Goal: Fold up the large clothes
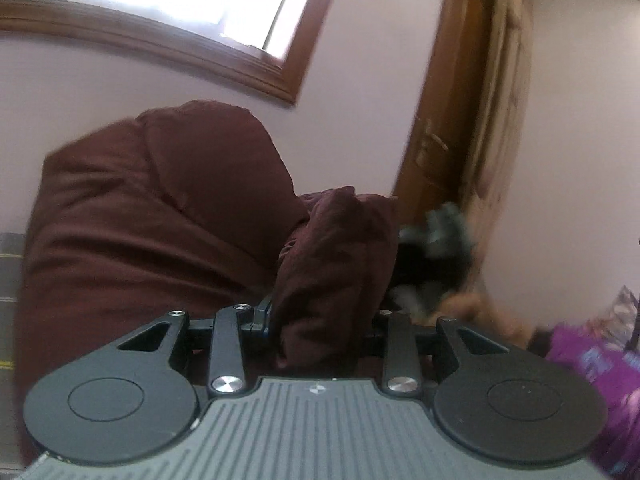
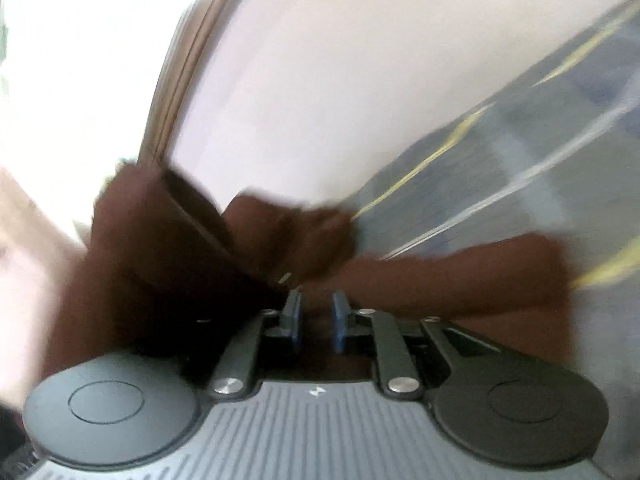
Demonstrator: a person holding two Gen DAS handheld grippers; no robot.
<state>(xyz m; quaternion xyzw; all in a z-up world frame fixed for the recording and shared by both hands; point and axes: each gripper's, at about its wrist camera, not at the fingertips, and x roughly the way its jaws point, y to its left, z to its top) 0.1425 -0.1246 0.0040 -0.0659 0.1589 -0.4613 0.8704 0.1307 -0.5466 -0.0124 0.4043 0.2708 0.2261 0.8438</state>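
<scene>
Between both tongs, left tongs [image 1: 320, 312] and right tongs [image 2: 316, 312] clamped on maroon garment [image 1: 160, 208].

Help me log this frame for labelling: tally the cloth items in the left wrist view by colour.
Maroon garment, bunched between the left tongs: 1
Purple patterned fabric: 1
Dark green-black blurred bundle: 1
Total: 3

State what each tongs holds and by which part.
Left tongs: shut on a thick bunched fold of the maroon garment. Right tongs: fabric of the same garment sits between the blue pads, but blur hides which part and whether it is clamped.
</scene>
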